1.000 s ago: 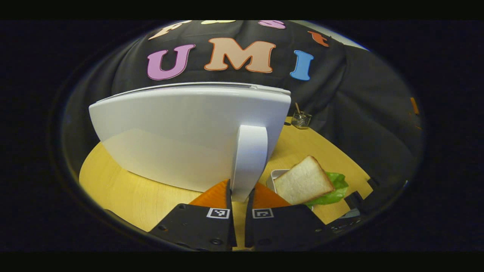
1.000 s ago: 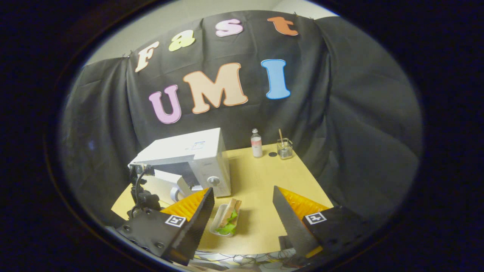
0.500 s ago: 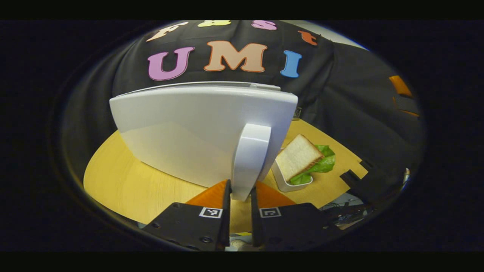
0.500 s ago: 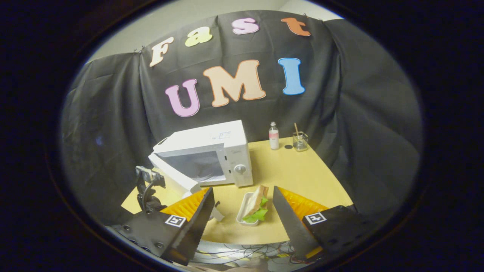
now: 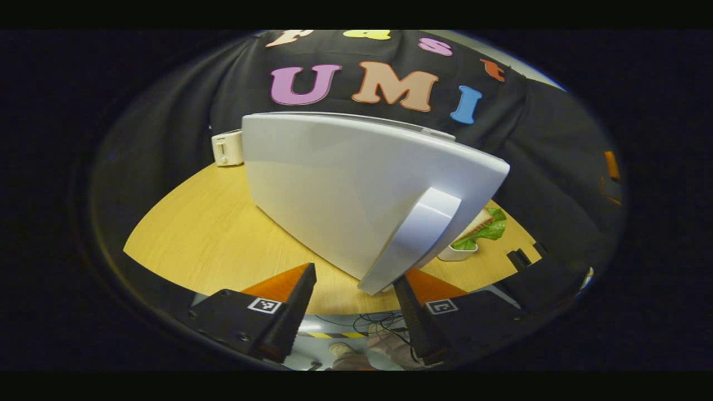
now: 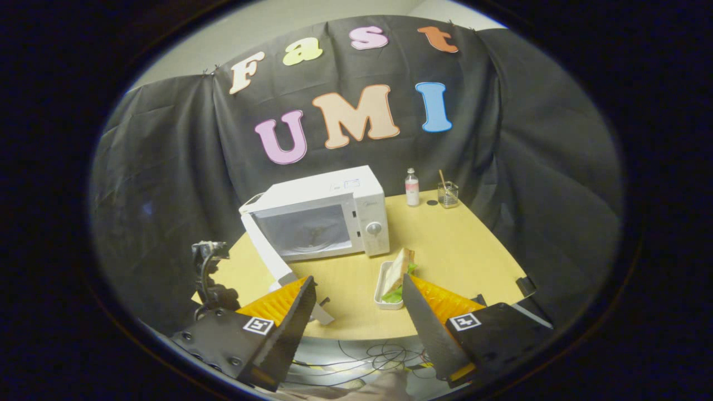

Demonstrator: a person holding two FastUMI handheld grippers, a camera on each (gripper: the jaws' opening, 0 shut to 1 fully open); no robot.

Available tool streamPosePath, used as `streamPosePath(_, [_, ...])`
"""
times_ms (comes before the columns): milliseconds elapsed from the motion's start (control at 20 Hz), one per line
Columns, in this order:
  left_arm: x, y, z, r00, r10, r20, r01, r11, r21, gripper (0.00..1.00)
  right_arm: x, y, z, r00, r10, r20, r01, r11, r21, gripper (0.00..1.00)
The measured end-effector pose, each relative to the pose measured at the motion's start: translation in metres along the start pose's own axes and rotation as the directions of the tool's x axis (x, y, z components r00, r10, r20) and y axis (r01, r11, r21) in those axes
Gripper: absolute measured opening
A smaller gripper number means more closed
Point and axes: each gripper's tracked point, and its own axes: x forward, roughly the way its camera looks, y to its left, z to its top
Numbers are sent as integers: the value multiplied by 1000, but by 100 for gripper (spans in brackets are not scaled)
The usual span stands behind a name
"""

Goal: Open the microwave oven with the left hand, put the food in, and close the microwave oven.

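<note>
Yellow table (image 6: 445, 245): sandwich (image 6: 399, 272) upright near front edge, just ahead of spread right gripper (image 6: 356, 312); left gripper (image 5: 353, 298) spread beside door handle (image 5: 412, 239)

microwave (image 6: 320, 220) door (image 6: 266, 253) open; sandwich (image 6: 400, 271) in tray (image 6: 382, 287).

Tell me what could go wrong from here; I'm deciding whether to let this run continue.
The left claw is open beside the door handle, so the microwave door is unheld and might drift. The sandwich stands tilted on edge in its small tray, so it may tip when the open right claw lifts it.
</note>
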Motion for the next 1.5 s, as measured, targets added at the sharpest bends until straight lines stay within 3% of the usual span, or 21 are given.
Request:
streamPosePath(150, [-18, 25, -3, 999, 51, 14, -51, 998, -42, 89, -5, 3, -2, 1000, -8, 4, 9, 1000, -11, 98])
streamPosePath(200, [-25, 33, -6, 998, 63, 12, -62, 997, -47, 94, -6, 3, -3, 1000, -12, 6, 12, 1000, -15, 91])
streamPosePath(250, [-33, 42, -8, 997, 75, 11, -74, 996, -54, 95, -6, 3, -3, 1000, -15, 7, 15, 1000, -19, 91])
streamPosePath(350, [-48, 59, -8, 995, 99, 17, -98, 993, -71, 96, -7, 3, -3, 1000, -20, 8, 20, 999, -27, 91])
streamPosePath(400, [-56, 69, -7, 993, 112, 23, -110, 990, -83, 90, -9, 4, -3, 1000, -22, 10, 22, 999, -31, 91])
streamPosePath(450, [-64, 78, -6, 992, 120, 32, -116, 988, -100, 95, -10, 4, -1, 1000, -23, 12, 24, 999, -35, 91])
streamPosePath(750, [-108, 141, -6, 976, 209, 58, -196, 963, -184, 95, -14, 13, -4, 1000, -16, 10, 17, 998, -56, 91])
streamPosePath(800, [-116, 153, -4, 971, 231, 67, -214, 956, -200, 95, -15, 14, -6, 1000, -15, 7, 15, 998, -58, 98])
streamPosePath(850, [-122, 164, -1, 964, 253, 77, -232, 948, -217, 95, -15, 16, -9, 1000, -15, 1, 15, 998, -60, 98])
streamPosePath(1150, [-169, 217, 30, 900, 402, 168, -353, 899, -259, 95, -4, 9, -22, 998, -37, -45, 36, 999, -25, 98])
streamPosePath(1300, [-189, 228, 49, 859, 460, 226, -399, 876, -270, 94, 10, -3, -26, 994, -58, -93, 58, 998, -4, 98])
streamPosePath(1350, [-193, 230, 56, 845, 478, 241, -415, 869, -270, 99, 18, -8, -26, 991, -66, -117, 67, 998, 4, 98])
streamPosePath(1400, [-197, 232, 62, 830, 497, 255, -433, 860, -269, 94, 25, -16, -27, 987, -80, -140, 82, 997, 10, 98])
streamPosePath(1500, [-203, 240, 75, 792, 547, 273, -480, 833, -275, 94, 43, -29, -19, 982, -101, -158, 105, 994, 19, 98])
